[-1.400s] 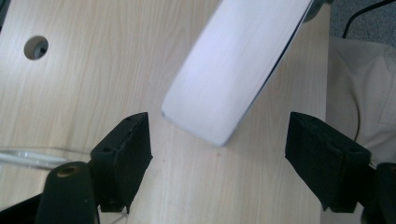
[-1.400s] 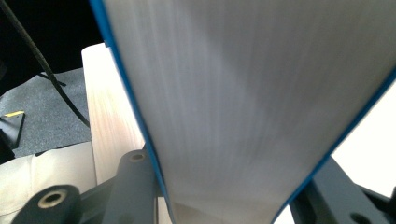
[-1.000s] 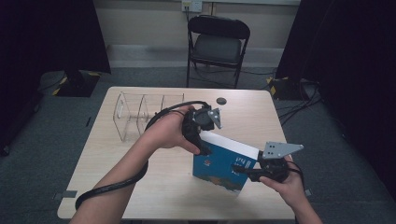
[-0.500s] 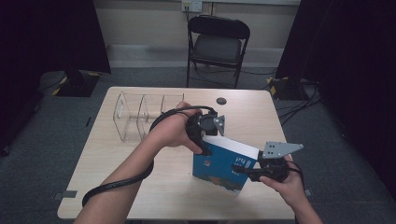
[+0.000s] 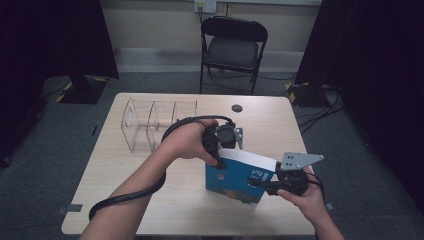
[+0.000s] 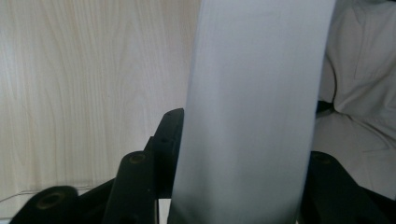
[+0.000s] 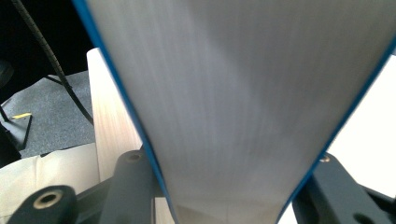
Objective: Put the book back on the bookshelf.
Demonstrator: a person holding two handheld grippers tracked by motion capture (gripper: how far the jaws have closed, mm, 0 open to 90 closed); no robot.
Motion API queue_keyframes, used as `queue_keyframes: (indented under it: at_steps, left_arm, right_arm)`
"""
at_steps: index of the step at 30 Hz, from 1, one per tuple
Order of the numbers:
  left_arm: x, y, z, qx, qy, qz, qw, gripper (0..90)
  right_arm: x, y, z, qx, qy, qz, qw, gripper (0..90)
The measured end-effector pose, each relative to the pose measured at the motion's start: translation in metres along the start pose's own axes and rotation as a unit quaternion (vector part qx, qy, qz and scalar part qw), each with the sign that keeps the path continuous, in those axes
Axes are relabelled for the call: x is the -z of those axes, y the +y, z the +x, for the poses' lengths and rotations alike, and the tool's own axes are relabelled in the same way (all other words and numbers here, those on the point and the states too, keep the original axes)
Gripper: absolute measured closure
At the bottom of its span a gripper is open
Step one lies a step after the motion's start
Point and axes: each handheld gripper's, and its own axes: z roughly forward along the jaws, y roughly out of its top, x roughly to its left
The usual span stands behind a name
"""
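Observation:
A blue-covered book (image 5: 235, 177) stands on edge on the table (image 5: 150, 200), tilted a little. My left gripper (image 5: 220, 153) comes down on its upper left corner and is shut on it. My right gripper (image 5: 263, 183) is shut on the book's right edge. In the left gripper view the white page block (image 6: 252, 112) runs up between the two black jaws of the gripper (image 6: 243, 179). The right gripper view has the book (image 7: 233, 93) fanning out wide from the gripper (image 7: 233, 198), with blue cover edges on both sides.
A clear acrylic divider rack (image 5: 155, 122) stands at the table's back left. A small dark disc (image 5: 237, 108) lies near the far edge. A black folding chair (image 5: 232, 45) is beyond the table. The left gripper's cable (image 5: 125, 197) loops over the front left.
My left gripper has shifted slightly to the right at the book's top corner. The right gripper and the book have hardly moved.

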Motion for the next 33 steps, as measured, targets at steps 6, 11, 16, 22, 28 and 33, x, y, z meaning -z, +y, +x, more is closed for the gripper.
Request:
queue_keyframes:
  at_steps: [6, 11, 16, 22, 28, 33]
  left_arm:
    - [0.001, -0.001, -0.002, 0.030, 0.011, -0.001, 0.9995, 59.8]
    - [0.001, -0.001, -0.004, 0.046, 0.015, 0.004, 0.9988, 60.3]
    - [0.001, 0.003, -0.005, 0.068, 0.018, 0.022, 0.9973, 60.5]
    - [0.000, 0.006, -0.003, 0.084, 0.016, 0.033, 0.9958, 60.5]
    - [0.000, 0.007, -0.002, 0.085, 0.015, 0.036, 0.9956, 60.1]
    - [-0.001, 0.011, -0.004, 0.077, 0.014, 0.056, 0.9954, 60.0]
  right_arm:
    - [-0.003, -0.010, -0.003, 0.000, -0.025, 0.012, 0.9996, 45.8]
    - [-0.003, -0.020, -0.008, -0.011, -0.035, 0.014, 0.9992, 41.5]
    - [-0.005, -0.032, -0.012, -0.016, -0.053, 0.013, 0.9984, 37.7]
    - [-0.007, -0.046, -0.017, -0.028, -0.069, 0.019, 0.9971, 34.7]
    - [-0.005, -0.057, -0.017, -0.045, -0.069, 0.009, 0.9966, 34.7]
    - [-0.004, -0.067, -0.017, -0.052, -0.072, 0.009, 0.9960, 34.8]
